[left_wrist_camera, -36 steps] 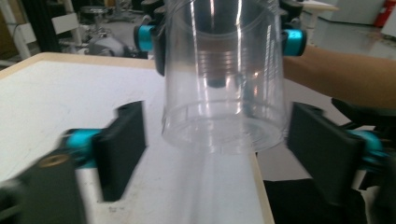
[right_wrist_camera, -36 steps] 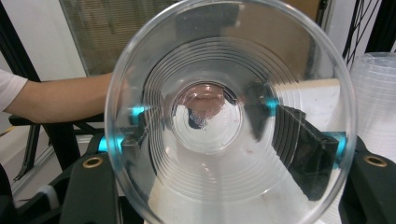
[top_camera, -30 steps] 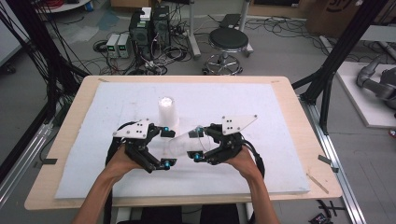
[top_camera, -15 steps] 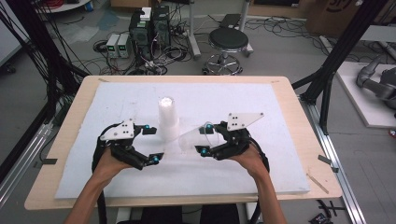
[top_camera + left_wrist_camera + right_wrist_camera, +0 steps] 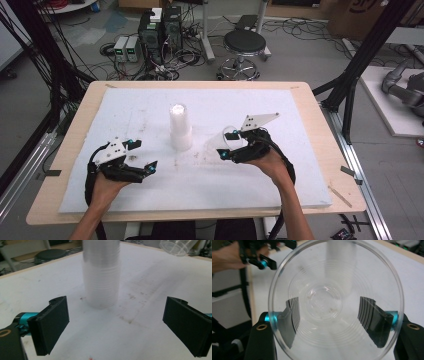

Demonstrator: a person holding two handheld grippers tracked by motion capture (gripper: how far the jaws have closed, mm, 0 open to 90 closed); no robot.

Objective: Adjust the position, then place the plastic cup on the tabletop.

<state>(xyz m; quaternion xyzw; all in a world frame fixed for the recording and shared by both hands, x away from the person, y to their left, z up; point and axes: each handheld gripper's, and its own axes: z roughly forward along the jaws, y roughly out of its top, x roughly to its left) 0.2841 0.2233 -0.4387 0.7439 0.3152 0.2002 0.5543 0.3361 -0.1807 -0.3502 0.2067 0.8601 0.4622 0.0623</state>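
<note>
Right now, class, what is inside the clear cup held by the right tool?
Nothing: the clear cup is empty, its mouth facing the camera. Through it show the right tool and the cup stack; the table behind is partly blurred.

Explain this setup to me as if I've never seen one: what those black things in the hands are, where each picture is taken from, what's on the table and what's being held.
A person sits at a table covered by a white sheet, holding a hand-operated two-jaw gripper in each hand. One picture comes from a camera above, looking down. The other two come from small cameras riding on the grippers, looking along their black jaws. On the sheet stands a stack of clear plastic cups. The left gripper is open and empty, with the stack ahead of it. The right gripper is shut on a single clear cup, whose open mouth faces that gripper's camera.
</note>
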